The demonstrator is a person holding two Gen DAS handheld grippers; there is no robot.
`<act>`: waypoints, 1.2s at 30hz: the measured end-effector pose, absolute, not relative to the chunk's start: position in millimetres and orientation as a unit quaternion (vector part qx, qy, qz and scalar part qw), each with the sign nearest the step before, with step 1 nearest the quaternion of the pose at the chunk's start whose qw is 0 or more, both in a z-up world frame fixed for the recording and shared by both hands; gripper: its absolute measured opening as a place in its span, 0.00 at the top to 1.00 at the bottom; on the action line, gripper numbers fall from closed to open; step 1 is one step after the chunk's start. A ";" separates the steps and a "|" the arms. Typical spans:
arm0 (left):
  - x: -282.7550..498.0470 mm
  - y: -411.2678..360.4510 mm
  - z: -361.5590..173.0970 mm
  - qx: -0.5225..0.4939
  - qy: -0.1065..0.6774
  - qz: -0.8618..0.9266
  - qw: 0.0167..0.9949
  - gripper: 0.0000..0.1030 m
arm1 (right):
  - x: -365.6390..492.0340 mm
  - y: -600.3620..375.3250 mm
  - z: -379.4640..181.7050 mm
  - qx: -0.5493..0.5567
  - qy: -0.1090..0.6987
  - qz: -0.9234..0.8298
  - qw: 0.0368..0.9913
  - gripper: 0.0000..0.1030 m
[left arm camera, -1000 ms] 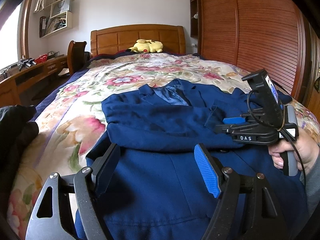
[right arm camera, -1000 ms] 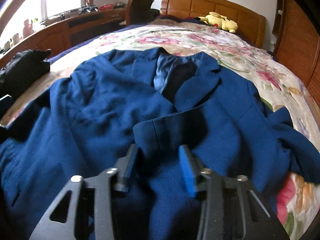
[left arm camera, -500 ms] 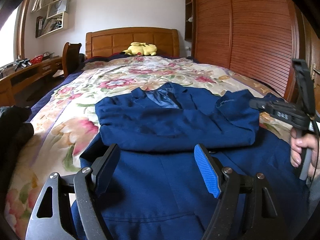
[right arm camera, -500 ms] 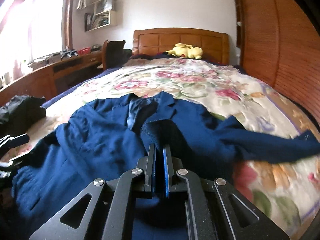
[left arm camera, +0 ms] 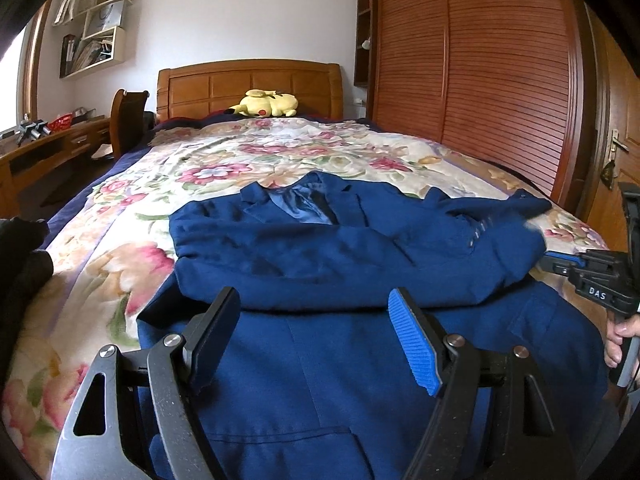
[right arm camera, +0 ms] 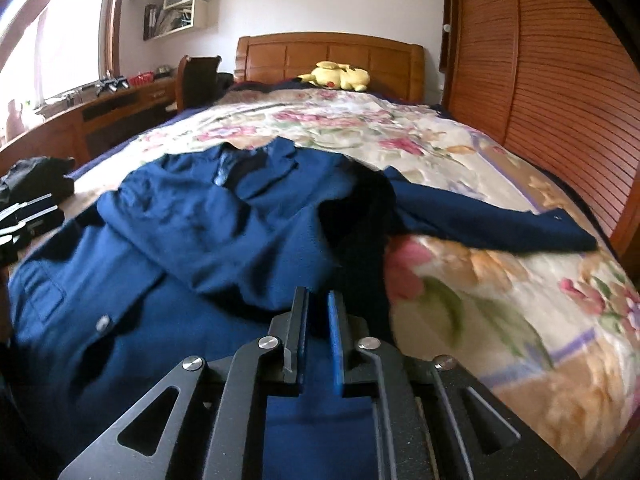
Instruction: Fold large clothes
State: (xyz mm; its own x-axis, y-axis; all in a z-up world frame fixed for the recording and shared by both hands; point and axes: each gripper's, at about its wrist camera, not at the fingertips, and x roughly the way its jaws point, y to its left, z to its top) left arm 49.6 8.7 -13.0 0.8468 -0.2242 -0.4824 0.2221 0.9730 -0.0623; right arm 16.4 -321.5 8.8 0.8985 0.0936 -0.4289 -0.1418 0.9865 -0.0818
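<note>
blue jacket (left arm camera: 360, 264) spread on bed

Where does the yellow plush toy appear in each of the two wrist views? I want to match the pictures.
Left wrist view: the yellow plush toy lies at upper centre, slightly left of the middle, in front of the wooden headboard.
Right wrist view: the yellow plush toy lies at upper centre, slightly right of the middle.
Shared landmark: the wooden headboard just behind the toy in both views.

We note a bed (left arm camera: 120, 264) with floral cover. Lying on it: blue jacket (left arm camera: 340, 264) near the foot, one sleeve (right arm camera: 492, 220) spread rightward; yellow plush toy (left arm camera: 268, 105) by headboard; dark garment (left arm camera: 20, 264) at left edge.
</note>
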 end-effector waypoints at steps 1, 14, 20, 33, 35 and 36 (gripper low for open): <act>49.9 8.2 -12.7 -0.003 0.251 -0.118 0.961 0.25 | 13.2 -323.1 11.3 -0.059 0.217 0.053 0.973 0.85; 59.9 -17.1 -8.7 -0.012 0.248 -0.146 0.957 0.25 | -10.8 -327.7 27.6 -0.108 0.227 0.013 0.968 0.51; 67.9 -33.3 -14.2 0.001 0.258 -0.151 0.954 0.25 | -4.6 -340.2 27.2 -0.135 0.235 -0.010 0.963 0.51; 78.0 -54.2 -20.1 0.016 0.267 -0.158 0.951 0.25 | 32.6 -421.6 35.0 -0.101 0.242 -0.039 0.964 0.32; 79.2 -56.6 -20.5 0.018 0.268 -0.159 0.950 0.25 | 43.4 -439.4 37.0 -0.084 0.243 -0.043 0.966 0.32; 79.6 -57.8 -20.6 0.018 0.268 -0.160 0.950 0.25 | 48.4 -446.9 37.3 -0.078 0.243 -0.045 0.966 0.32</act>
State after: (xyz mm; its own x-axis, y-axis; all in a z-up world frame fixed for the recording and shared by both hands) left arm 79.6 -57.8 -20.6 0.8051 -0.2938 -0.5153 0.3135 0.9482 -0.0508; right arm 48.4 -446.9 37.3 0.8779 -0.1257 -0.4620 0.0495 0.9836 -0.1735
